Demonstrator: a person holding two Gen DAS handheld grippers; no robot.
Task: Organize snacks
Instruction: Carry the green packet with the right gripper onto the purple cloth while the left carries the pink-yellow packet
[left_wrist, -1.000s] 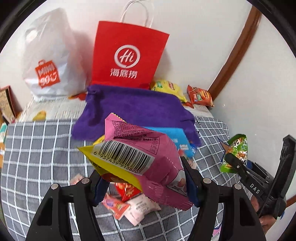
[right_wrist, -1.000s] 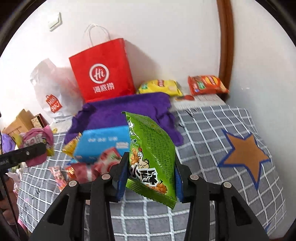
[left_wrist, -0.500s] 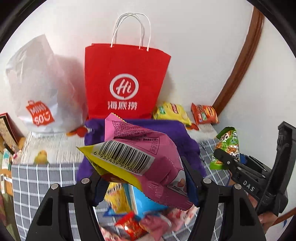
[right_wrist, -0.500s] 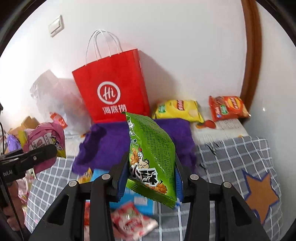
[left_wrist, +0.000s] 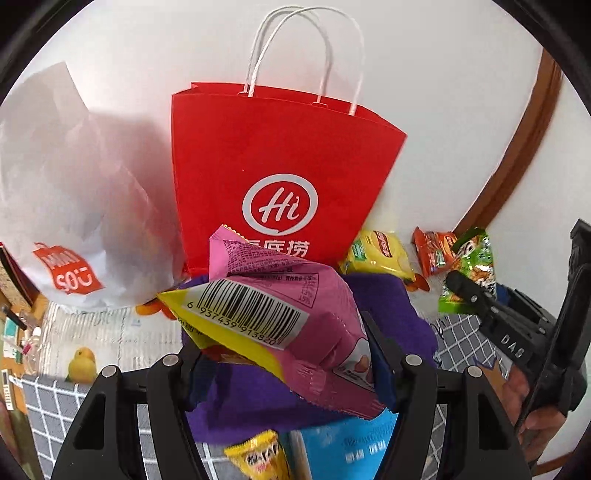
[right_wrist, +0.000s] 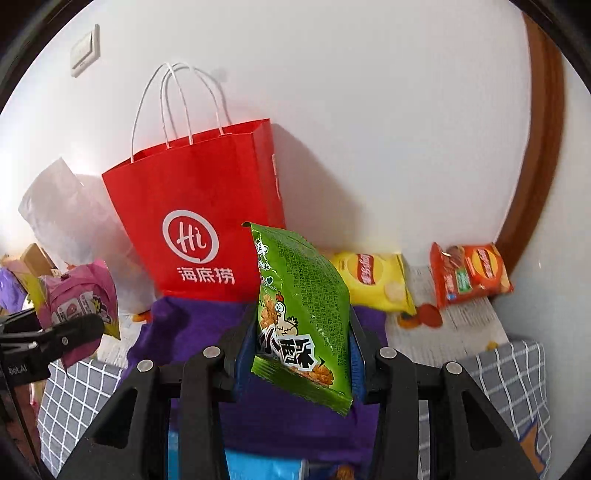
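Packets are mid-carry toward the red paper bag (left_wrist: 280, 177): left hand-held gripper (left_wrist: 284, 365) clamps a pink snack (left_wrist: 291, 314), right hand-held gripper (right_wrist: 299, 354) a green one (right_wrist: 303, 302); others still lie loose.

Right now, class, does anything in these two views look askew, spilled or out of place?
Yes. The purple cloth lies rumpled in front of the red paper bag, and loose packets sit partly under its near edge, such as the blue packet. The yellow chip bag and orange chip bag lie apart by the wall.
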